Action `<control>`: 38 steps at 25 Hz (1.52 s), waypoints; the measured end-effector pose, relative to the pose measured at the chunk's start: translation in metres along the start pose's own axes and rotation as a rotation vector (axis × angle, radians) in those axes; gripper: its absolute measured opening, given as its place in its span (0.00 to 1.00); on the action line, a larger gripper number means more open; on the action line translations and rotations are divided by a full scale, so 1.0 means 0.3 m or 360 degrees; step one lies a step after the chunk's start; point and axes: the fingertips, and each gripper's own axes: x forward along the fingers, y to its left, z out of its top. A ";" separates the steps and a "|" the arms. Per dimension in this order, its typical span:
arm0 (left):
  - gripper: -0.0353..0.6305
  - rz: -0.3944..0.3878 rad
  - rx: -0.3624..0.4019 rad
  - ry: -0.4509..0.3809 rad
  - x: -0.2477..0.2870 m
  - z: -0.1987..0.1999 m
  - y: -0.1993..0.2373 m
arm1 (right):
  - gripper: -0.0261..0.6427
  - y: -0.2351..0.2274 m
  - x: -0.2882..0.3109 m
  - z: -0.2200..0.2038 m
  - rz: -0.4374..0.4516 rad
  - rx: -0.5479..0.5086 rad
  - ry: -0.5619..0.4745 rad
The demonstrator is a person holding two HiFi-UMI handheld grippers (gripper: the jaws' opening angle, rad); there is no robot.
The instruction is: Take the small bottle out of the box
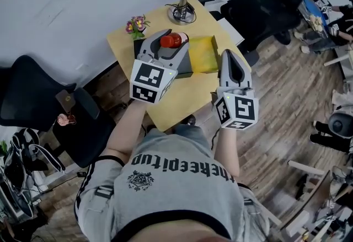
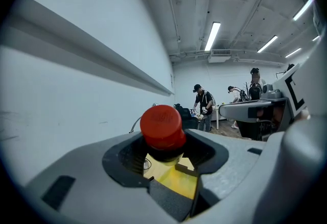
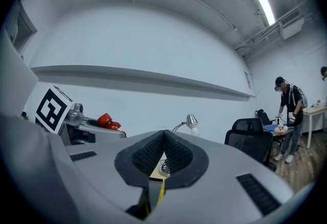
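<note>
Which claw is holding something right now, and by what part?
The left claw grips the bottle by its body just under the red cap, which sticks out past the jaws. The right claw is shut, empty.

Grey T-shirt (image 1: 176, 186), black lettering, black-banded sleeves (image 1: 98, 165); left gripper (image 1: 173, 38) and right gripper (image 1: 229, 54) grey.

We find small bottle (image 1: 172, 40) between left gripper (image 1: 169, 42) jaws; box (image 1: 203, 54) just right, on table (image 1: 177, 97); lamp (image 1: 182, 12) behind.
</note>
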 end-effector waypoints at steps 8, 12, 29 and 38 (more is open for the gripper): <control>0.40 0.0049 -0.0038 -0.0155 -0.101 0.074 0.025 | 0.04 0.029 -0.049 0.040 -0.0042 -0.0021 -0.0046; 0.40 0.0087 -0.0046 -0.0222 -0.154 0.100 0.040 | 0.04 0.043 -0.079 0.061 -0.0067 -0.0029 -0.0069; 0.40 0.0201 -0.0018 -0.0436 -0.355 0.152 0.067 | 0.04 0.144 -0.189 0.089 -0.0122 -0.0066 -0.0112; 0.40 0.0201 -0.0007 -0.0490 -0.427 0.154 0.077 | 0.04 0.200 -0.224 0.094 -0.0146 -0.0063 -0.0125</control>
